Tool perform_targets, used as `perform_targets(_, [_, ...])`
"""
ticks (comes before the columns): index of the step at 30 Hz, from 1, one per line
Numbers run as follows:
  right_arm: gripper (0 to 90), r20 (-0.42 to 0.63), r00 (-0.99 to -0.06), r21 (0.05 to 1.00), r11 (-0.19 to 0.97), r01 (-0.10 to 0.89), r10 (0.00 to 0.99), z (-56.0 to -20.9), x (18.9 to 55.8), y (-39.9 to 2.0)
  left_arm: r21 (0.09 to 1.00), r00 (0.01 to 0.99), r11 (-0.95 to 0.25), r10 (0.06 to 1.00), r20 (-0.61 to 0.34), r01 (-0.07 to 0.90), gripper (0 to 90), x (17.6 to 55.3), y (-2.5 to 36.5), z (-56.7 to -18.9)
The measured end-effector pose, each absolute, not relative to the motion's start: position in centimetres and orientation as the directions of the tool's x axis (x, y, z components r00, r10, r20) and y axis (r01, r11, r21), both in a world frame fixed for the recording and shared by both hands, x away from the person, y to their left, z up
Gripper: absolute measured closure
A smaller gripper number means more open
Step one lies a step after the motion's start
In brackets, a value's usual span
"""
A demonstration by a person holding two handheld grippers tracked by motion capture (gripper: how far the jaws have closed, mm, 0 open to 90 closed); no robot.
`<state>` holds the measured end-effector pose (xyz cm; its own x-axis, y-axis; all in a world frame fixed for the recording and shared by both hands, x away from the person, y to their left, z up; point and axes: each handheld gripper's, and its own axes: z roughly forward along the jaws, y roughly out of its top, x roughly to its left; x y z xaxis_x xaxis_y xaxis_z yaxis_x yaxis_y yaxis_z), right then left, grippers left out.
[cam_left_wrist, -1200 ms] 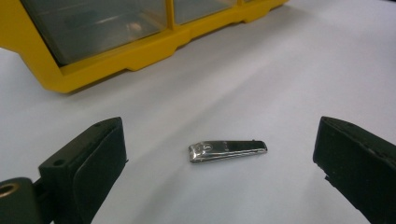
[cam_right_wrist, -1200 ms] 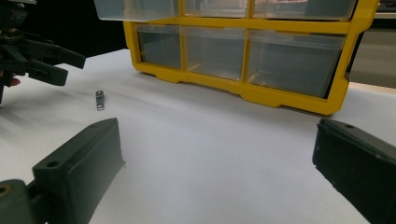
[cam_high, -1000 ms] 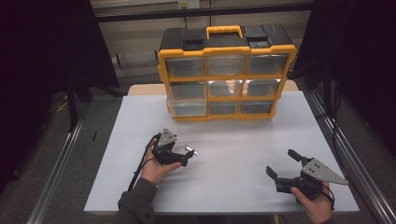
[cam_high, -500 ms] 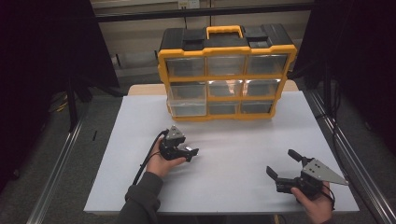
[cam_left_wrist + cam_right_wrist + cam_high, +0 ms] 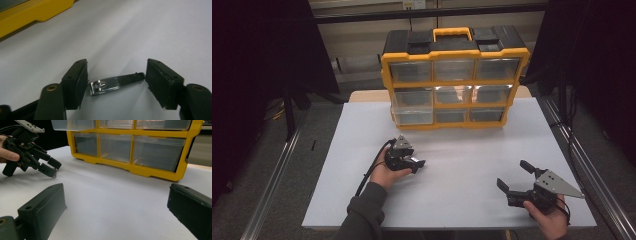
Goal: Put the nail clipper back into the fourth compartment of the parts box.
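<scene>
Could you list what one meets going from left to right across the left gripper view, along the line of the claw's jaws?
One black jaw of the left claw → nail clipper lying on the white table → the other black jaw.
</scene>
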<state>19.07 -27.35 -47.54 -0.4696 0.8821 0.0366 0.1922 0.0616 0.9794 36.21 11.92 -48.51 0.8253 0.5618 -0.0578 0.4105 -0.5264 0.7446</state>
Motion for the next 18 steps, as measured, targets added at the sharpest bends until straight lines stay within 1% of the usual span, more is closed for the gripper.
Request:
perform_targets(5, [1.1,0.038,-0.469,0.979,0.061,0.194,0.882,-47.54,19.06,-27.33,0.744,0.83,-0.532,0.555,-0.055,0.405,39.1,36.14,12.01,-48.44])
perform_targets(9, [1.1,0.039,-0.47,0.979,0.061,0.195,0.882,-47.55,19.06,-27.33,0.737,0.842,-0.546,0.536,-0.059,0.399,46.1,36.01,12.16,-48.46])
perform_targets(12, [1.1,0.041,-0.47,0.979,0.059,0.197,0.882,-47.56,19.06,-27.34,0.723,0.845,-0.562,0.532,-0.054,0.401,48.7,35.84,12.26,-48.31])
perform_targets(13, [1.1,0.042,-0.47,0.979,0.059,0.198,0.882,-47.55,19.06,-27.34,0.734,0.849,-0.553,0.525,-0.06,0.394,49.6,35.77,12.23,-48.39])
perform_targets(15, [1.1,0.041,-0.469,0.979,0.059,0.197,0.882,-47.56,19.06,-27.33,0.723,0.854,-0.571,0.518,-0.05,0.389,53.6,35.71,12.28,-48.25])
perform_targets(18, [1.2,0.039,-0.47,0.979,0.061,0.196,0.882,-47.56,19.06,-27.34,0.712,0.862,-0.583,0.503,-0.063,0.392,57.6,35.27,12.27,-48.07])
